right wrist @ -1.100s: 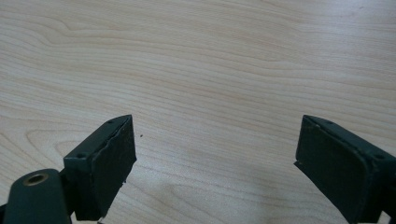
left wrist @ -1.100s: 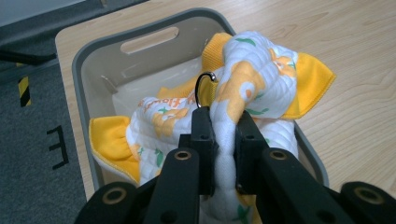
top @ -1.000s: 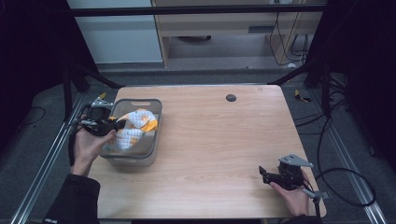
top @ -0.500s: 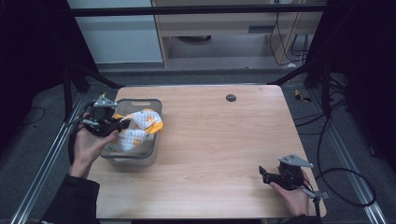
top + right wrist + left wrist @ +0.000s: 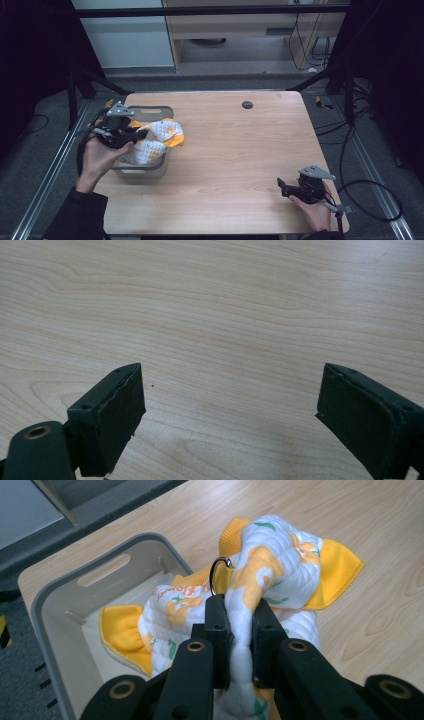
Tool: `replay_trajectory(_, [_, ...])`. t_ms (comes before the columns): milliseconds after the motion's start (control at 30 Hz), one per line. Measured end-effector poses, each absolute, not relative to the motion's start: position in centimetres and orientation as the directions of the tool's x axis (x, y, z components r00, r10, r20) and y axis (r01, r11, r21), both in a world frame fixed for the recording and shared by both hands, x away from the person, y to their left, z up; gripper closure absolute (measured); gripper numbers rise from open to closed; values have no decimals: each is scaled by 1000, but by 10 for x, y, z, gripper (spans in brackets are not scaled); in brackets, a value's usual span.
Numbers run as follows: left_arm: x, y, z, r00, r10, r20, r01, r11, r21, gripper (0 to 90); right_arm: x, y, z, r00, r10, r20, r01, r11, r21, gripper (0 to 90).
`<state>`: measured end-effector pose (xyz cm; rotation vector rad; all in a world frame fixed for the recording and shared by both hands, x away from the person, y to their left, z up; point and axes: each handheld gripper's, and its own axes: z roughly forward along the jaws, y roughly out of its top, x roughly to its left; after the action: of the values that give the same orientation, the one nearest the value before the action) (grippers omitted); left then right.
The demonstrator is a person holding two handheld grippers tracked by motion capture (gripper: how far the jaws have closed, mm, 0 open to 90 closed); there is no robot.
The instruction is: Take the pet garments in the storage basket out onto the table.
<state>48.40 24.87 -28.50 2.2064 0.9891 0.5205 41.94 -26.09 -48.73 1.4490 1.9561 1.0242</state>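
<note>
A light wooden table (image 5: 240, 150) with a visible grain takes up the middle of the high view, and a small dark round disc (image 5: 247, 104) sits near its far edge. Black frame bars (image 5: 320, 77) slant down to the table's far corners. The floor around it is grey carpet (image 5: 40, 145), with metal rails (image 5: 50, 170) running along both sides. Black cables (image 5: 367, 195) loop on the floor at the right. Behind the table stands a pale wooden cabinet (image 5: 230, 30) beside a white panel (image 5: 125, 35).

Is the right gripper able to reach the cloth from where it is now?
Probably yes: bare table lies between the right gripper, jaws open, and the cloth, which the left gripper holds over the grey bin.
</note>
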Motion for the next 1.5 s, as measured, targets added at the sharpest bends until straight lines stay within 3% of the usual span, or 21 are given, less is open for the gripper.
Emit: replay_trajectory(1500, [475,145,-289,811,570,132,355,-658,664,814,419,-261,-485,-314,948,49,566,146,811,118])
